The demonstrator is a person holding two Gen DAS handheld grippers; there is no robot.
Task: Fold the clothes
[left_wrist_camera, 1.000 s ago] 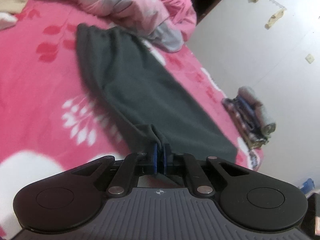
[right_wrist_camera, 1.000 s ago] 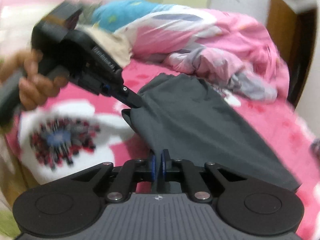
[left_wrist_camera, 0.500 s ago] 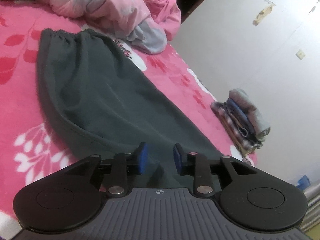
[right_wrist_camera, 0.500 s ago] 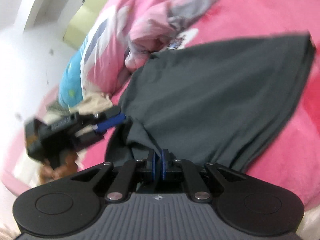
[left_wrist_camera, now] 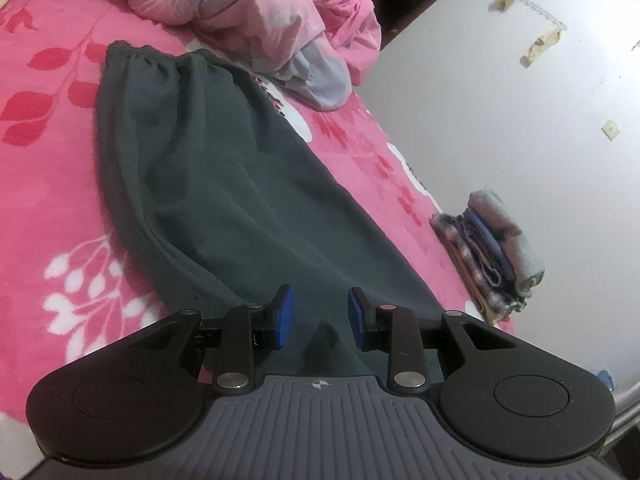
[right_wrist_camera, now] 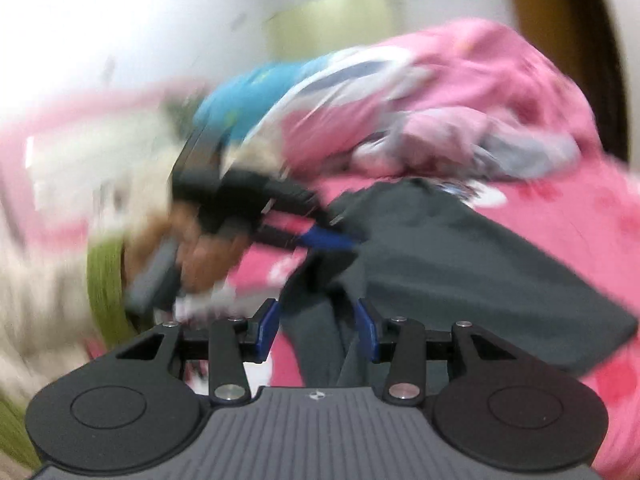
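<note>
Dark grey fleece trousers [left_wrist_camera: 224, 184], one piece, lie flat on the pink bedsheet with red and white leaf print [left_wrist_camera: 52, 184]. In the left wrist view their gathered waistband is at the far end, and the near end runs under the left gripper [left_wrist_camera: 318, 314]. This gripper has two blue pads [left_wrist_camera: 285, 308], and they stand a little apart. The grey cloth lies below the gap, and the pads do not press on it. One crumpled pink and grey quilt [left_wrist_camera: 256, 12] lies just past the waistband. One small stack of folded clothes [left_wrist_camera: 490, 256] sits at the edge of the bed, beside the white wall [left_wrist_camera: 500, 120].

The right wrist view is much blurred. The right gripper [right_wrist_camera: 318, 330] has its jaws opening. A fold of the same trousers [right_wrist_camera: 460, 260] hangs between the two blue pads [right_wrist_camera: 267, 326], but they are clear of it. Further away the left gripper [right_wrist_camera: 336, 240] is seen from the side, with its blue tips at the edge of the grey cloth. One hand [right_wrist_camera: 200, 256] holds its handle, and a green sleeve [right_wrist_camera: 106, 284] is beside it. One pink quilt [right_wrist_camera: 460, 120] and one blue cloth [right_wrist_camera: 248, 96] lie behind.
</note>
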